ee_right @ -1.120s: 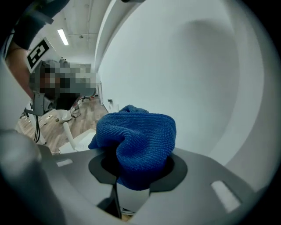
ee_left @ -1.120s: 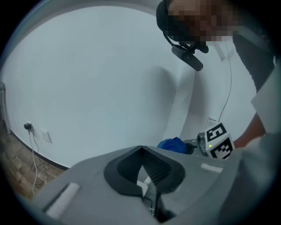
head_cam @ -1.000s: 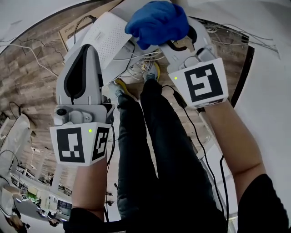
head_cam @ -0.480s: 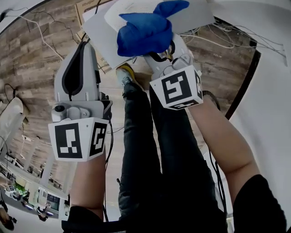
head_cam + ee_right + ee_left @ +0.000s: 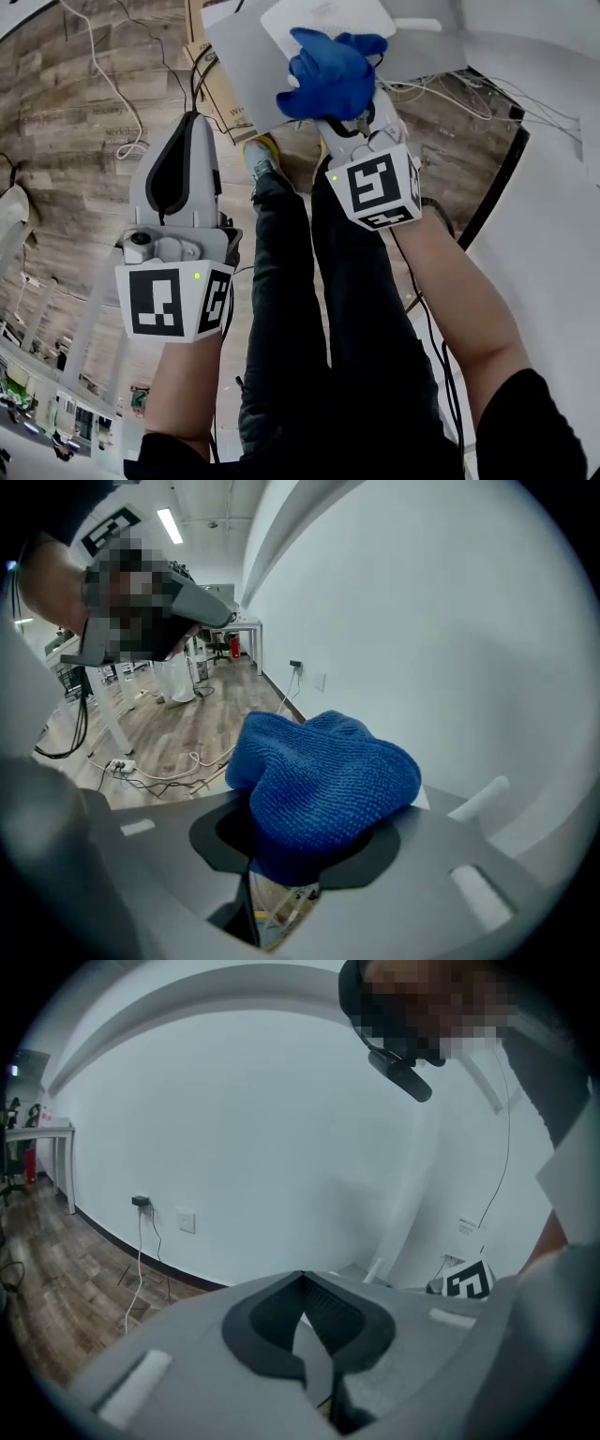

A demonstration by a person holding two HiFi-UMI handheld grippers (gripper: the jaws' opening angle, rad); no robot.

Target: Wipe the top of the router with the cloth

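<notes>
From the head view I see the right gripper (image 5: 349, 111) pushed up to the far edge of the frame, its fingers pinching the blue cloth (image 5: 330, 75). The cloth overlaps the near edge of the white router (image 5: 328, 17), which lies on a grey desk (image 5: 242, 58). I cannot tell whether cloth and router touch. The right gripper view shows what the head view hides. There the cloth (image 5: 323, 775) bulges out over both fingers and covers their tips, and a white rod (image 5: 478, 800) stands just beside it against the bare wall.

The left gripper (image 5: 187, 118) hangs well apart from the router, over the wooden floor (image 5: 75, 141). A cardboard box (image 5: 214, 89) lies between it and the desk edge. Its own view shows its fingers (image 5: 281, 1312) pressed together with nothing between them. Past them I see white wall, a wall socket (image 5: 141, 1202) with a cable, and the right gripper's marker cube (image 5: 466, 1282).

The router runs out of the head view at the top.
</notes>
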